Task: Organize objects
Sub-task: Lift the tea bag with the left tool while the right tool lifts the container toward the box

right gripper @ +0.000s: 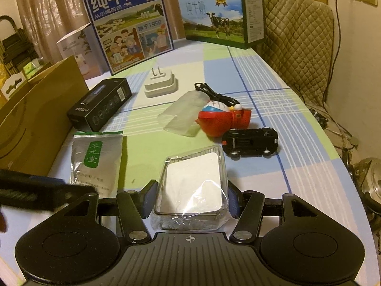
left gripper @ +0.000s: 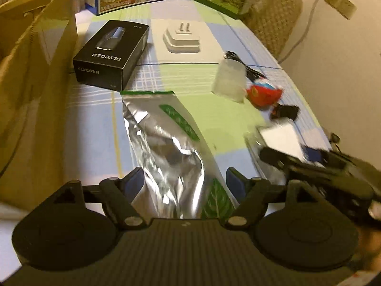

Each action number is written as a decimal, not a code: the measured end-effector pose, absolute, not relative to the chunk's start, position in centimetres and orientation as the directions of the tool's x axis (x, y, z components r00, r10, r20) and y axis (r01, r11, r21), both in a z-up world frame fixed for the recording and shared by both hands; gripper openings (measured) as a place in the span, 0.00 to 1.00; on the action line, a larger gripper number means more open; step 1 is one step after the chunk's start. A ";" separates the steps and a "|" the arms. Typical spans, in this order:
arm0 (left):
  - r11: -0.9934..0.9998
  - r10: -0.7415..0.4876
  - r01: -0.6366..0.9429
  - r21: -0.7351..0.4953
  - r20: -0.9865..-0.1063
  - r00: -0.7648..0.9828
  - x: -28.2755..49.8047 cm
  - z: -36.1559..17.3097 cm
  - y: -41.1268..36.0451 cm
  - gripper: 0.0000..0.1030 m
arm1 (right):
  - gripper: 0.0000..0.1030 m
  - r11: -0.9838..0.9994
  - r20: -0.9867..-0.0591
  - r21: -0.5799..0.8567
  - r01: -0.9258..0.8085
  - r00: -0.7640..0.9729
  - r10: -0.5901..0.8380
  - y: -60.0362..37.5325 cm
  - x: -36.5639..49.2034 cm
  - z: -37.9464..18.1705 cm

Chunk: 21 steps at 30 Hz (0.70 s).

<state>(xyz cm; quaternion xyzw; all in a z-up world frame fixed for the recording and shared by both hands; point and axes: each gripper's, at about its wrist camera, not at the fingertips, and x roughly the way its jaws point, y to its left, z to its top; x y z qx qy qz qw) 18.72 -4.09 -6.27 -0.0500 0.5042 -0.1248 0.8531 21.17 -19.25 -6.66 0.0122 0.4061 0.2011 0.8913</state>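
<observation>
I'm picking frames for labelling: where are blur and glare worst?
Left wrist view: motion blur smears the right gripper and toy car; glare on the foil pouch. Right wrist view: mostly sharp, only the left gripper blurred.

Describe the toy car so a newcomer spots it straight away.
On the checked tablecloth, look toward the right edge, just past the red toy figure. The toy car lies there; it is the only glossy black thing with small wheels.

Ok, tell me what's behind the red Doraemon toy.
Behind the red Doraemon toy a black cable lies on the tablecloth, partly covered by the toy and by the clear plastic cup beside it. Where the cable ends cannot be seen.
</observation>
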 end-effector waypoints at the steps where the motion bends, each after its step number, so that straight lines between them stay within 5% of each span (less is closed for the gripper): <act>1: 0.965 -0.262 0.150 -0.216 -0.850 0.458 19.2 -6.6 -4.2 0.69 | 0.54 0.919 -0.719 0.186 -0.348 0.589 0.369 -19.3 21.2 -6.7; 15: 0.979 -0.192 0.156 -0.133 -0.862 0.469 20.2 -7.3 -4.9 0.63 | 0.54 0.915 -0.718 0.186 -0.357 0.586 0.375 -18.9 21.4 -6.7; 21: 0.981 -0.173 0.159 -0.109 -0.861 0.479 19.5 -7.3 -4.4 0.76 | 0.52 0.913 -0.713 0.197 -0.358 0.586 0.384 -18.8 21.4 -6.7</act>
